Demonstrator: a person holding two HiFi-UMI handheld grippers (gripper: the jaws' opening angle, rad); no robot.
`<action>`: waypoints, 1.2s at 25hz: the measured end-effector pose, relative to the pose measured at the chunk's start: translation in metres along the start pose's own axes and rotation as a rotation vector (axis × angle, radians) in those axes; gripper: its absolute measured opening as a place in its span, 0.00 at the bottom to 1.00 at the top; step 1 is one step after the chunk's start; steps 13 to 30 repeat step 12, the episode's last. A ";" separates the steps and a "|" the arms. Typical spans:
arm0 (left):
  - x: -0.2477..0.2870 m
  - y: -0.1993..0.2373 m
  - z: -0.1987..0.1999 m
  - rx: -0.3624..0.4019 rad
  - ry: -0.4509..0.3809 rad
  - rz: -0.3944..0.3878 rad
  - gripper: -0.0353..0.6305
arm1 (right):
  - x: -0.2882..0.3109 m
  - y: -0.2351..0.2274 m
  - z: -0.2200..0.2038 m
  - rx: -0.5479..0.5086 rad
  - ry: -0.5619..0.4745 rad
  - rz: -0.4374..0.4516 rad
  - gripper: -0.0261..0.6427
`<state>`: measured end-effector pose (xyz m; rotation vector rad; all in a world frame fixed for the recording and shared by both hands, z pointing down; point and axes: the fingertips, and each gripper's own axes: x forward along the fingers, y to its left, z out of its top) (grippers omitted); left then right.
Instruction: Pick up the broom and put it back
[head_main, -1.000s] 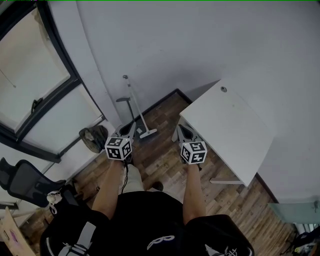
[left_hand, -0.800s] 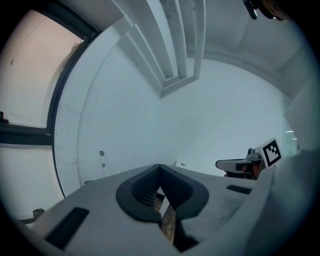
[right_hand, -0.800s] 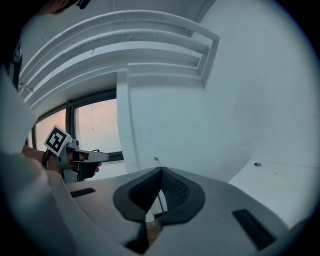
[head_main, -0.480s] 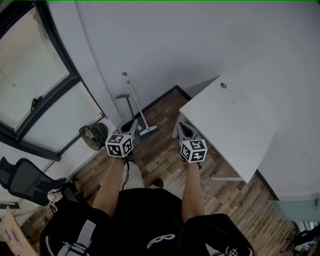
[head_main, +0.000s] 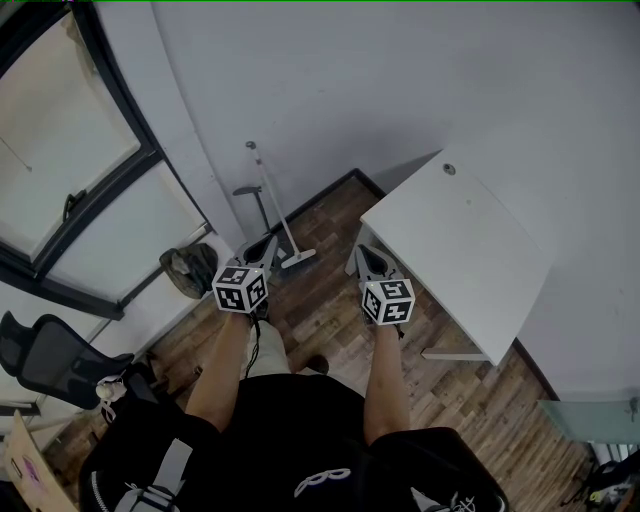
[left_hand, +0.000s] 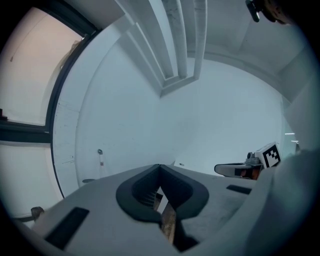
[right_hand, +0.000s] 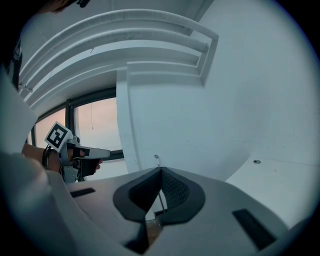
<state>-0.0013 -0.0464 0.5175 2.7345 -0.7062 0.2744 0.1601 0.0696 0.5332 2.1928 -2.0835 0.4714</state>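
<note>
Two things stand by the white wall (head_main: 350, 80) at the left: a dark crumpled bag (head_main: 187, 272) on the wood-plank floor (head_main: 325, 312) and, right of it, the long pale-handled broom (head_main: 270, 205), leaning with its head on the floor. Near that head the grey left gripper (head_main: 262, 247) is pinched closed and empty. The grey right gripper (head_main: 362, 255), also closed on nothing, hovers beside the white rectangular table (head_main: 470, 260).

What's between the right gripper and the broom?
Nothing but bare wood floor. In the head view the right gripper points toward the broom, which leans on the wall, with no object between them.
</note>
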 end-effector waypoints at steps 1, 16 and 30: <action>0.000 0.001 0.000 0.004 -0.001 0.002 0.08 | 0.000 0.000 0.000 0.000 0.000 -0.001 0.08; -0.003 0.005 0.000 0.009 -0.007 0.010 0.08 | 0.001 0.001 -0.001 -0.005 0.005 -0.006 0.08; -0.003 0.005 0.000 0.009 -0.007 0.010 0.08 | 0.001 0.001 -0.001 -0.005 0.005 -0.006 0.08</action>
